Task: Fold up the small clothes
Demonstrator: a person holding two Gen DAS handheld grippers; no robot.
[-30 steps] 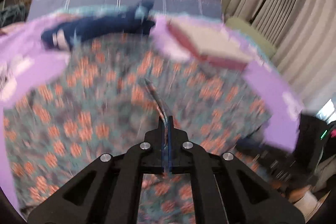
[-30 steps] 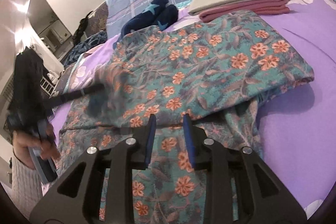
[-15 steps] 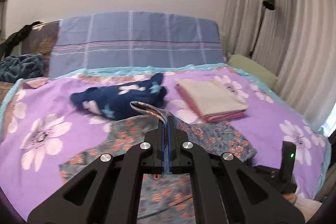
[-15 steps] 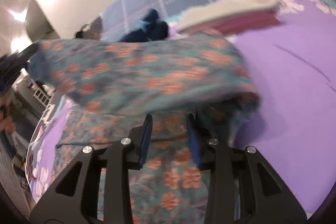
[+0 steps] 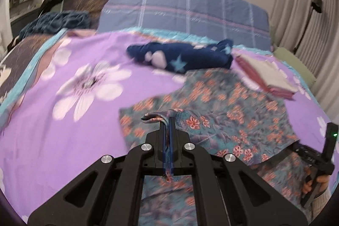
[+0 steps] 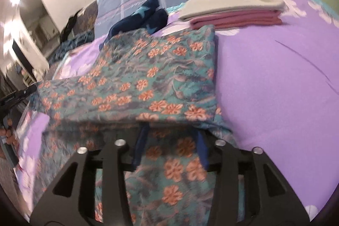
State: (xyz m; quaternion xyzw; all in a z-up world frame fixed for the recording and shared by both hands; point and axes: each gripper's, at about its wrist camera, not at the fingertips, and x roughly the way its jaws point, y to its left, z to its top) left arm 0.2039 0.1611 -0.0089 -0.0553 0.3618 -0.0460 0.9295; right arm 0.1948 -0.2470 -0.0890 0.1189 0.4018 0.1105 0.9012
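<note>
Left gripper (image 5: 168, 126) clamps the floral garment (image 5: 222, 120) edge — lay it square; right gripper (image 6: 171, 141) jaws are opening, pads off the cloth.

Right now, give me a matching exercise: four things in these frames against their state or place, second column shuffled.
Things:
1. left gripper
2. right gripper
3. navy star garment
4. pink and beige clothes

States:
A. jaws opening over the floral garment
B. folded in a stack
C. shut on a floral fabric edge
D. lying crumpled near the plaid pillow

Pairs: 1-C, 2-A, 3-D, 4-B
</note>
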